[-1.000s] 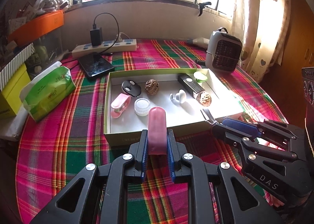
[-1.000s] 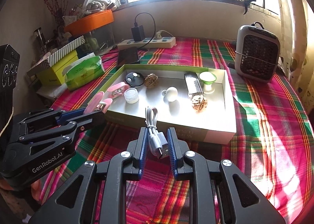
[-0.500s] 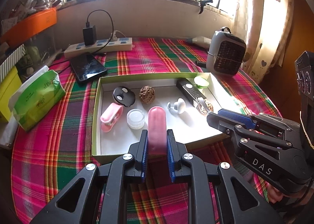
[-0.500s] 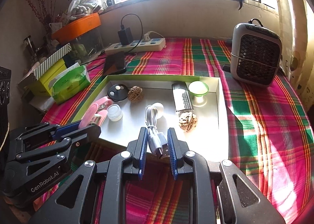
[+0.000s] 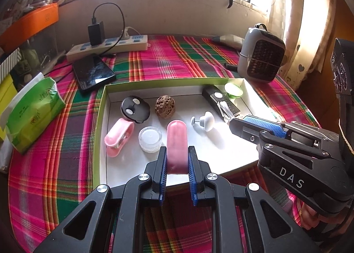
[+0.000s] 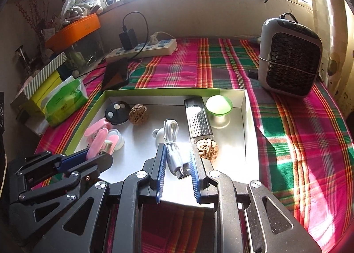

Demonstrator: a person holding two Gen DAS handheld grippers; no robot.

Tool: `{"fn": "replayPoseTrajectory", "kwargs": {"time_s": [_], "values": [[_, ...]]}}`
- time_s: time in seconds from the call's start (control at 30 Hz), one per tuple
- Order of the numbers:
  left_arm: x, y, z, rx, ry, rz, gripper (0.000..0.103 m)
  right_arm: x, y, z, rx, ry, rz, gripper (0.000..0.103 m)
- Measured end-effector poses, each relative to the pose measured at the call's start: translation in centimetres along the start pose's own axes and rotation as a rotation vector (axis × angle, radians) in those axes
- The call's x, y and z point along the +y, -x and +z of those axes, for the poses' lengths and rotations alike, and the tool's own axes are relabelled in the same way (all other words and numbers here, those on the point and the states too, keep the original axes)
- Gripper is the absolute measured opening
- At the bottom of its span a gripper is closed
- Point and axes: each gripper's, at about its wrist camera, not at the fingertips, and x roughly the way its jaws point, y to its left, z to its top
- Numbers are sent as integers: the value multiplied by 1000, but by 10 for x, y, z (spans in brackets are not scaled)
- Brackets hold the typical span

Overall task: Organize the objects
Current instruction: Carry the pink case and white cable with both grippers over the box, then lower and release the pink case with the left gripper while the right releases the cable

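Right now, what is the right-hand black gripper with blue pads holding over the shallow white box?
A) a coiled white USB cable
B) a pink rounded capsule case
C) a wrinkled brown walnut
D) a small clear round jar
A: in the right wrist view the right gripper is shut on the coiled white USB cable, its metal plug sticking out between the blue pads, above the shallow white box.

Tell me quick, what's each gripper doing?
Left gripper: shut on the pink capsule-shaped case.
Right gripper: shut on the white USB cable.
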Motion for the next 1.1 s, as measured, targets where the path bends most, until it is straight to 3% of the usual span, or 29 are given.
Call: {"fn": "replayPoseTrajectory", "kwargs": {"time_s": [1.1], "values": [[2, -34, 8, 56, 2, 24, 16, -4, -30, 4, 85, -29, -7, 22]]}}
